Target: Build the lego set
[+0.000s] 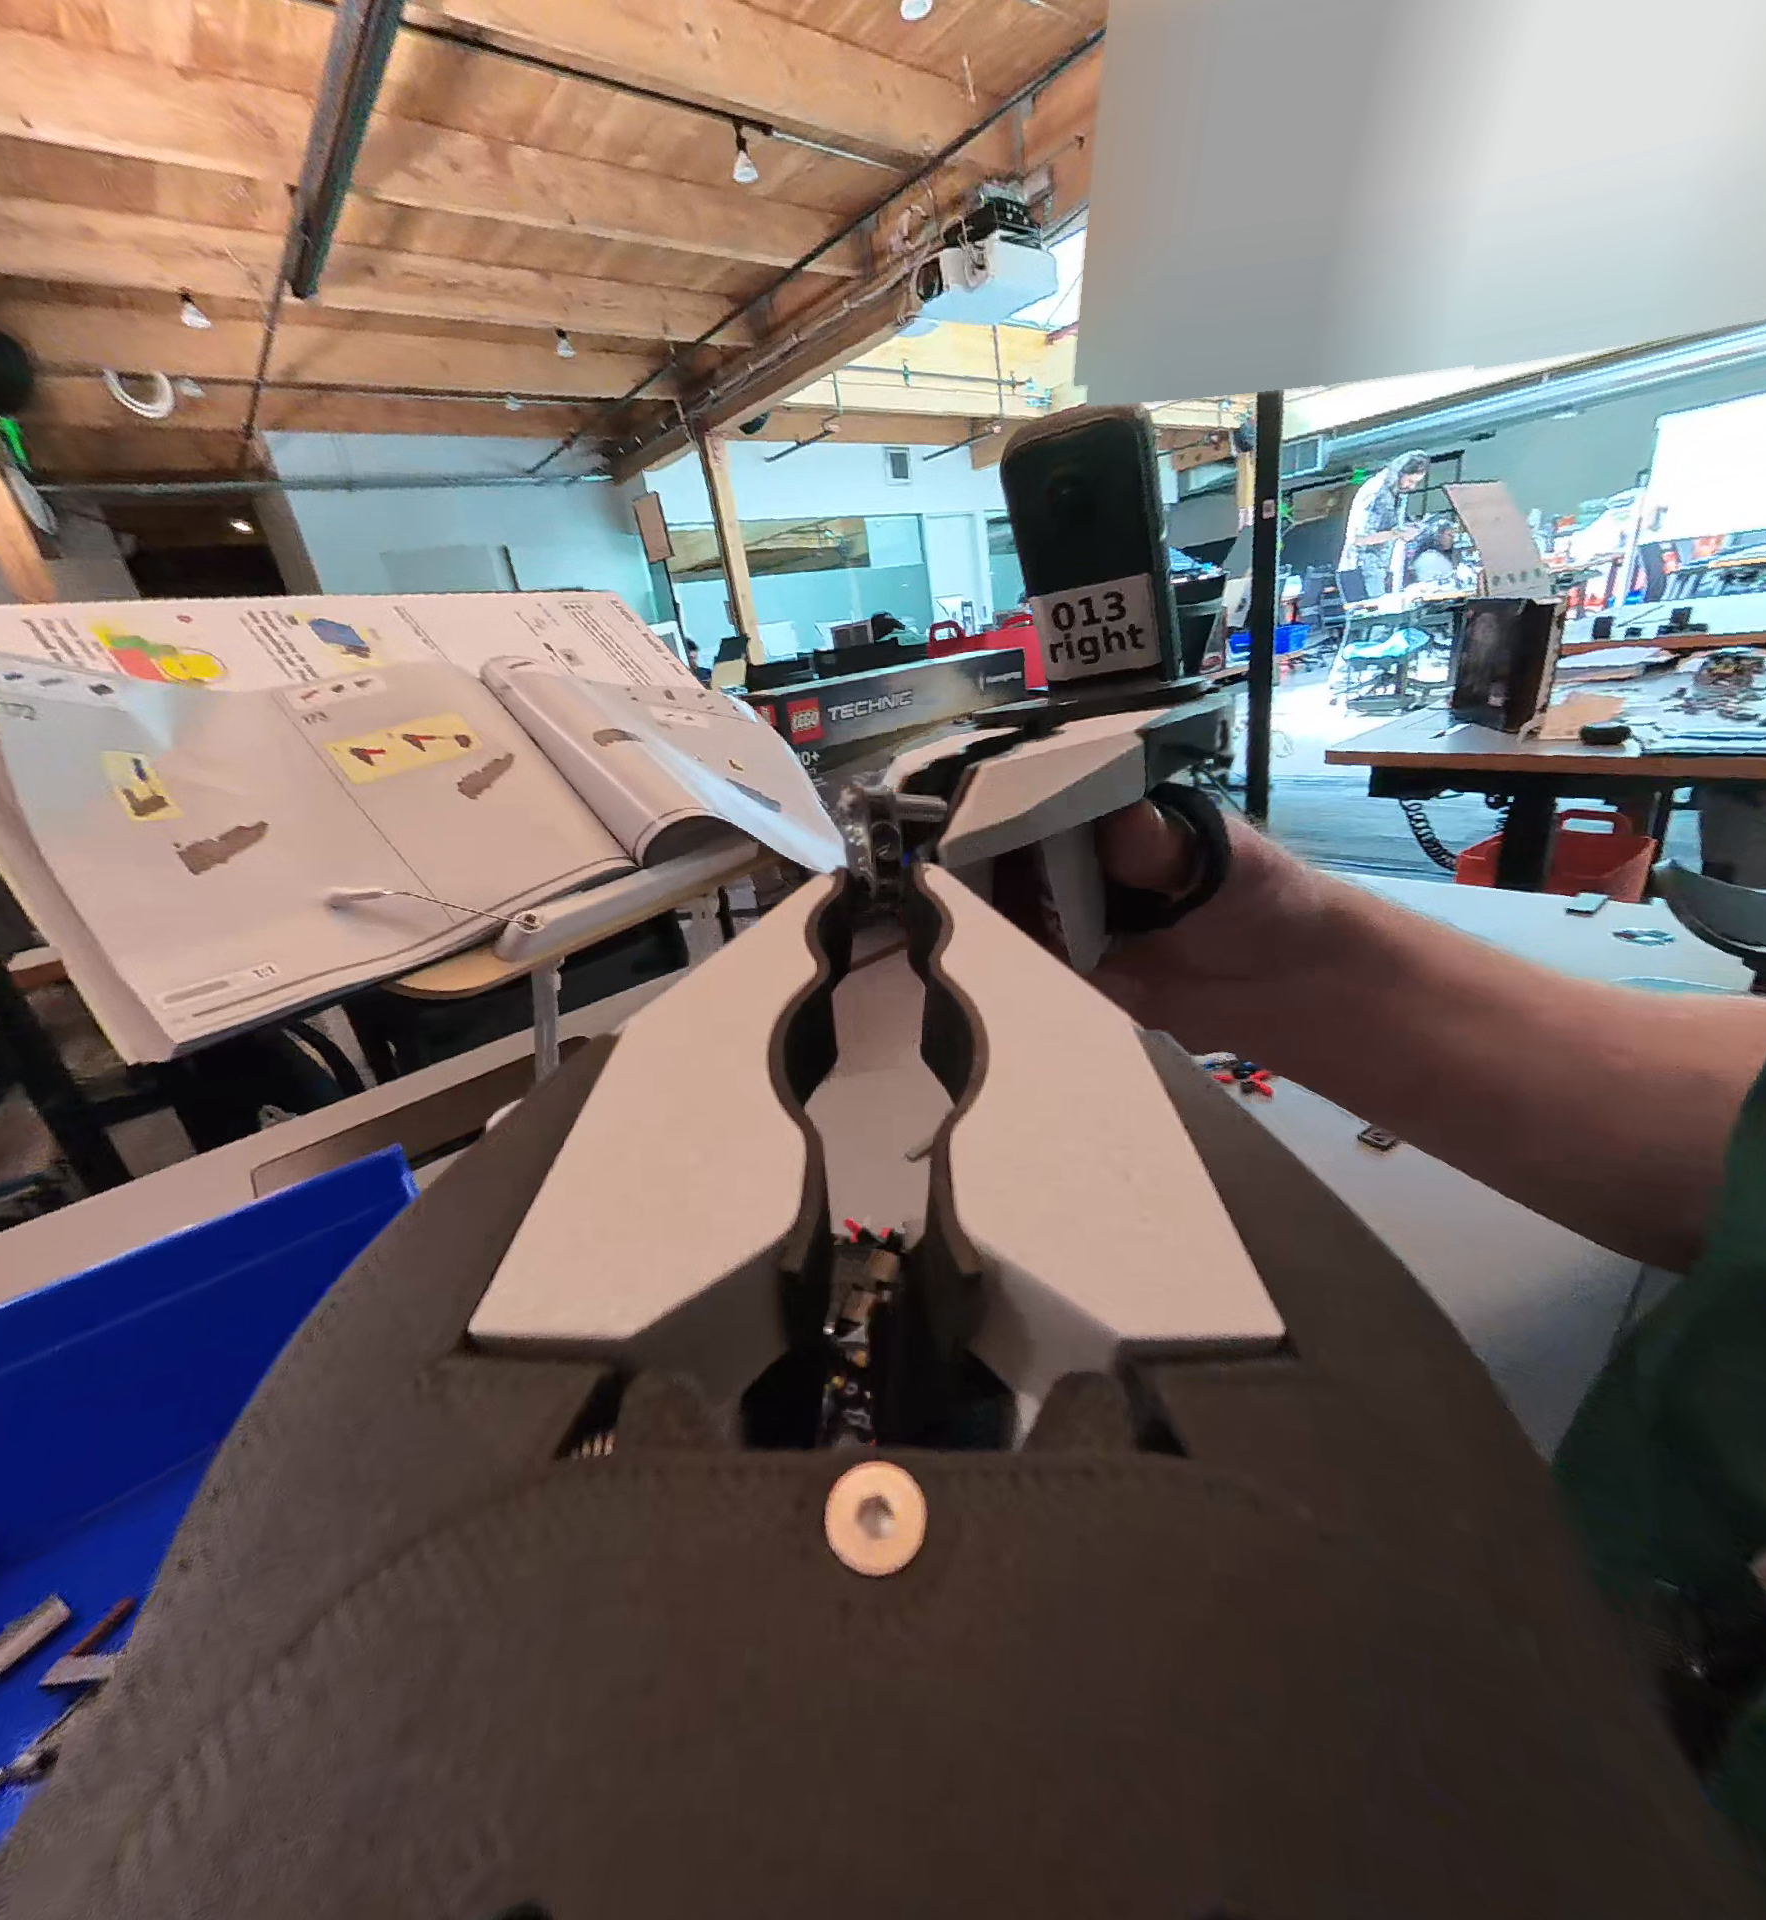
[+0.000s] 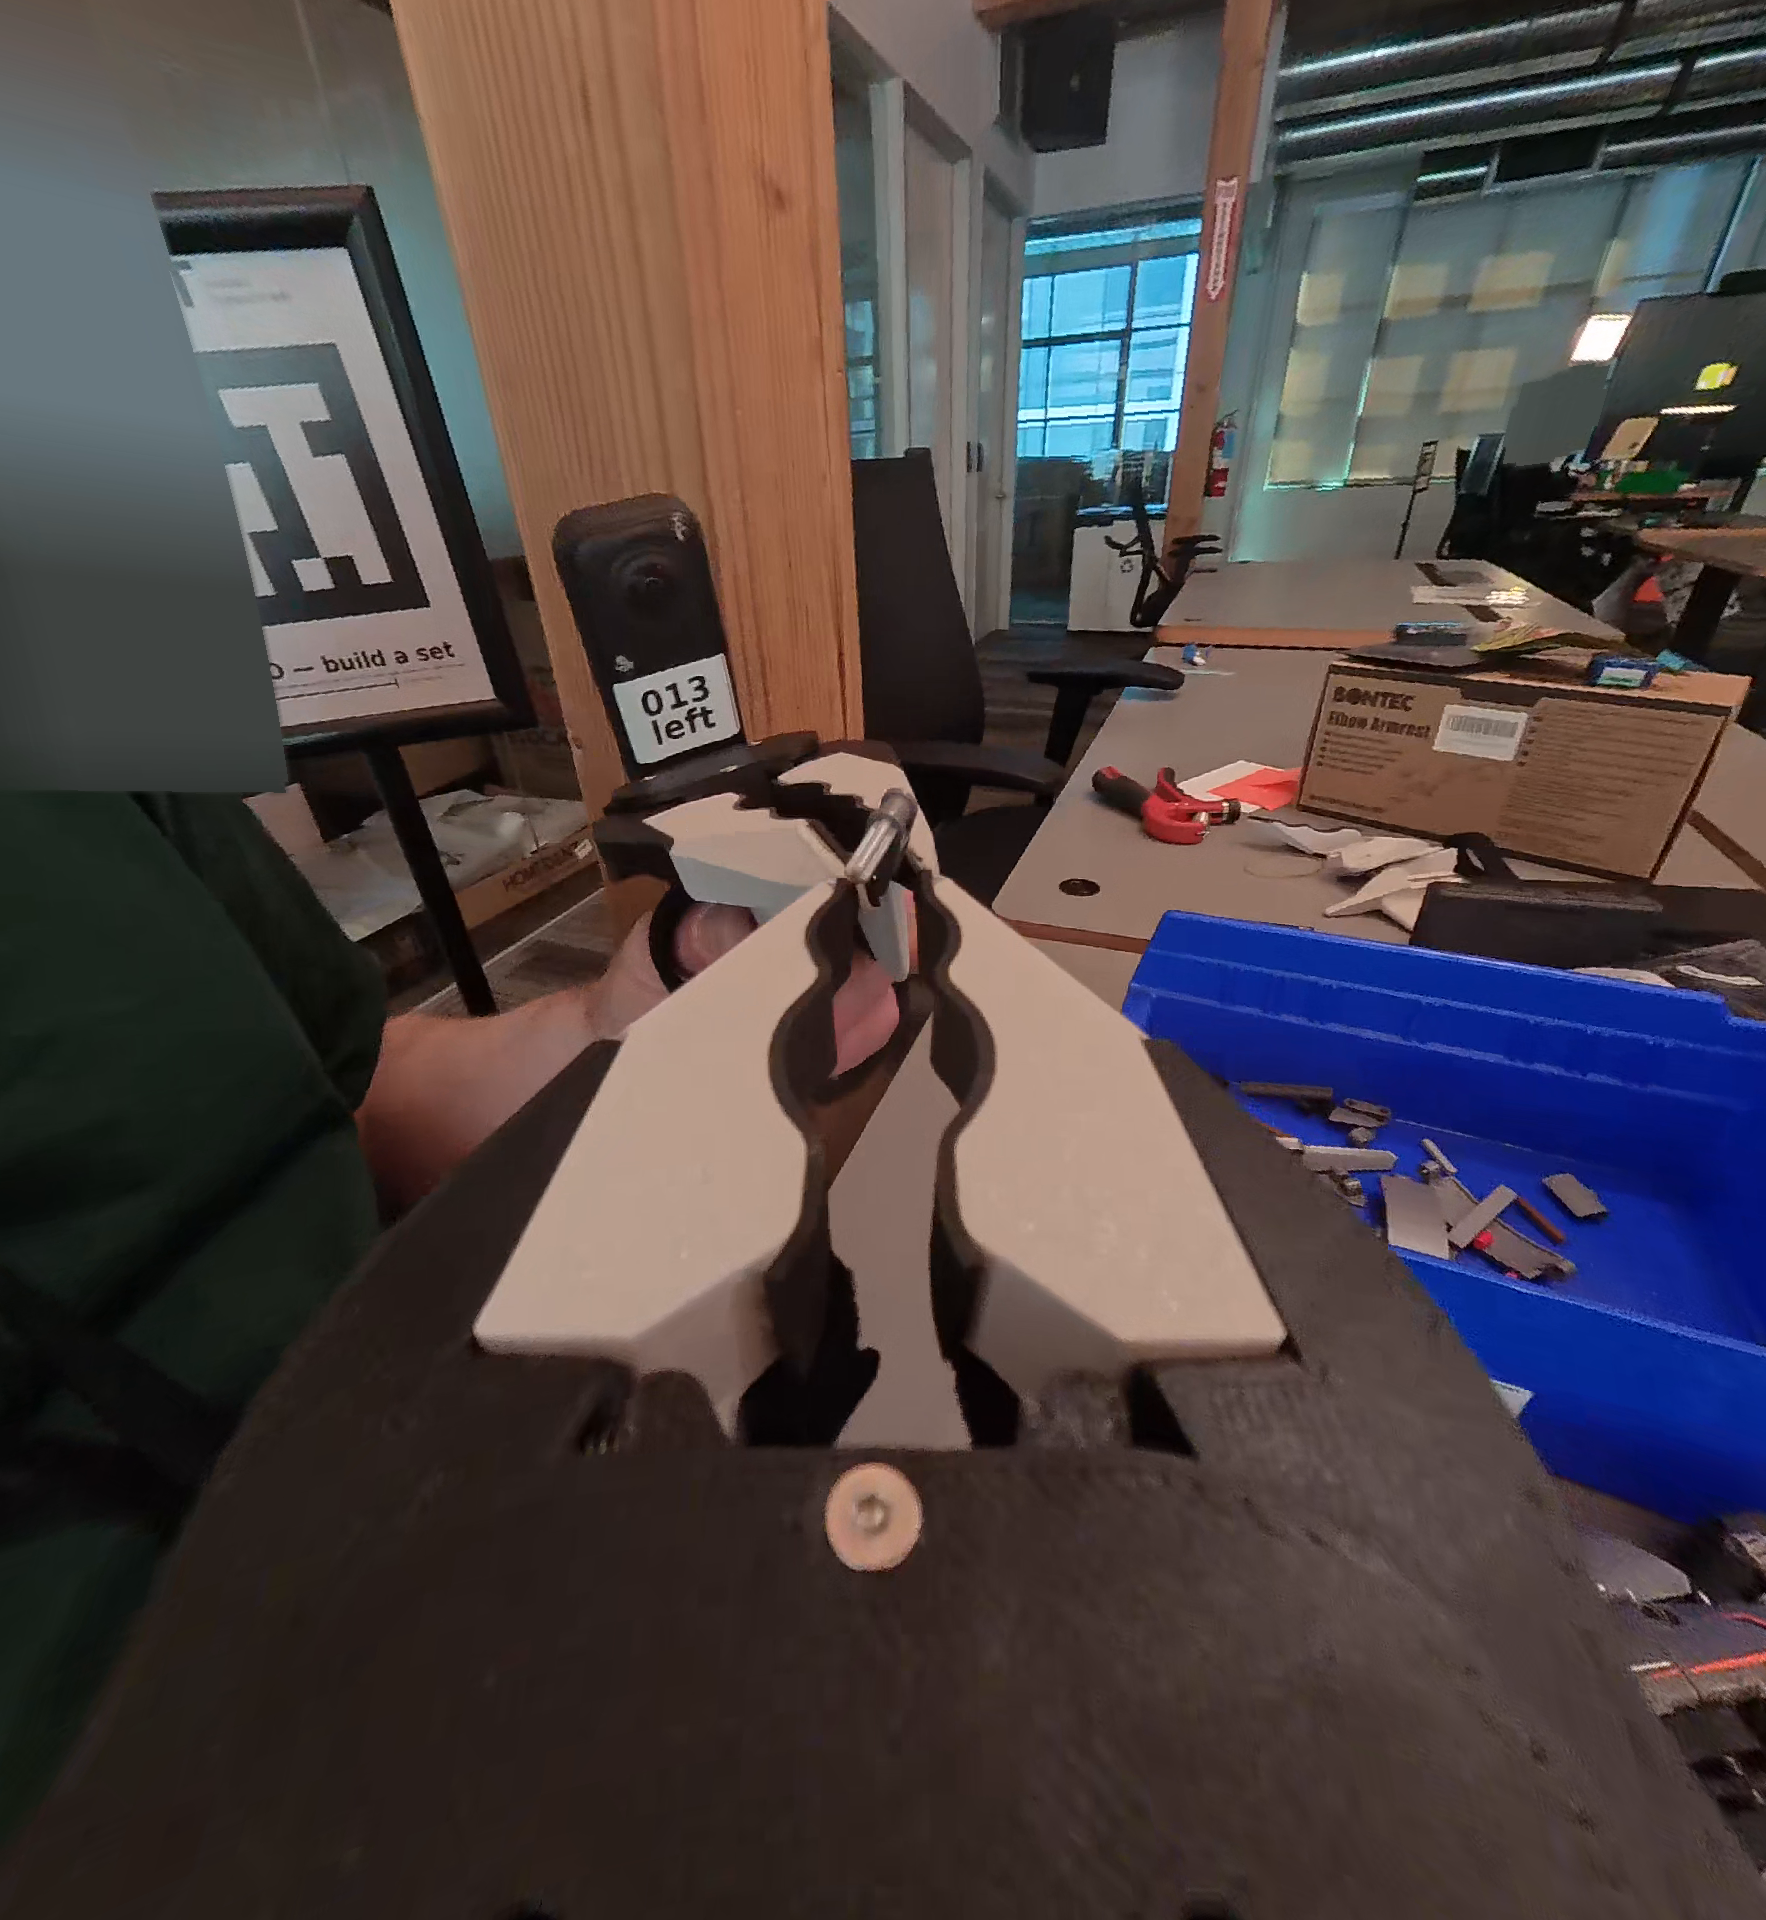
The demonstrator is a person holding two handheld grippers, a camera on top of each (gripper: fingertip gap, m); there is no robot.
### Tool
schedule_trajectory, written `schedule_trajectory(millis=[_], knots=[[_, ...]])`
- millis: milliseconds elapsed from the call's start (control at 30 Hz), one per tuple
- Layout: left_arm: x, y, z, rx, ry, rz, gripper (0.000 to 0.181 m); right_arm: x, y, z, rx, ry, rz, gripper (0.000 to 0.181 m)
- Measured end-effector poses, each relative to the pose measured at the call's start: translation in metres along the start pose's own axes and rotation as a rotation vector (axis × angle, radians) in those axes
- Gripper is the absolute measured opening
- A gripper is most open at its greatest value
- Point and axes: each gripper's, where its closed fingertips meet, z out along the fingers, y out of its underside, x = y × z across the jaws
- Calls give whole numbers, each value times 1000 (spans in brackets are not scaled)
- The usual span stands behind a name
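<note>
My left gripper (image 1: 879, 883) and right gripper (image 2: 874, 883) meet tip to tip in the air above the table. Between the tips is a small grey lego assembly (image 1: 884, 826) with a short grey pin (image 2: 884, 826) sticking out. In the left wrist view the left fingers are closed on the assembly's lower part. In the right wrist view the right fingers are closed at the pin's base. The right gripper (image 1: 910, 805) shows opposite in the left wrist view, held in a hand. The left gripper (image 2: 837, 842) shows opposite in the right wrist view.
An open instruction booklet (image 1: 339, 810) leans on a stand at left, with a lego box (image 1: 858, 717) behind it. A blue bin (image 2: 1637, 1299) with several grey parts (image 2: 1461, 1205) sits below; it also shows in the left wrist view (image 1: 79, 1455). A cardboard box (image 2: 1513, 758) and a red-handled tool (image 2: 1170, 800) lie on the far table. Less than 4 cm separates the two grippers' tips.
</note>
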Motion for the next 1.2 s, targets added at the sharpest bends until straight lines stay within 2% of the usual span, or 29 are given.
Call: schedule_trajectory(millis=[67, 133, 500, 567, 633, 800, 933, 1067, 1200], knots=[[0, 0, 0, -8, -10, 21, 7, -3, -2, 1, 9, -17, 13, 7], [-2, -1, -1, -7, -38, 42, 7, -1, -2, 3, 2, -9, 31, 13], [-4, 4, 1, -75, -118, 227, 7, -1, -6, 3, 25, -12, 60, 3], [-4, 9, 2, -117, -92, 203, 8, 1, -3, 2, -9, -13, 55, 3], [-5, 10, 0, -131, -58, 146, 17, -1, -1, 1, -48, -29, 29, 3], [9, 15, -4, -166, 120, 26, 8, -8, 8, 3, -194, -88, -39, 2], [17, 21, -8, -198, 195, -18, 7, -13, 11, 3, -261, -129, -58, 2], [20, 23, -9, -203, 203, -13, 5, -17, 15, 6, -301, -165, -60, 2], [14, 18, -11, -161, 178, -46, 5, -14, 9, 12, -272, -149, -54, 3]])
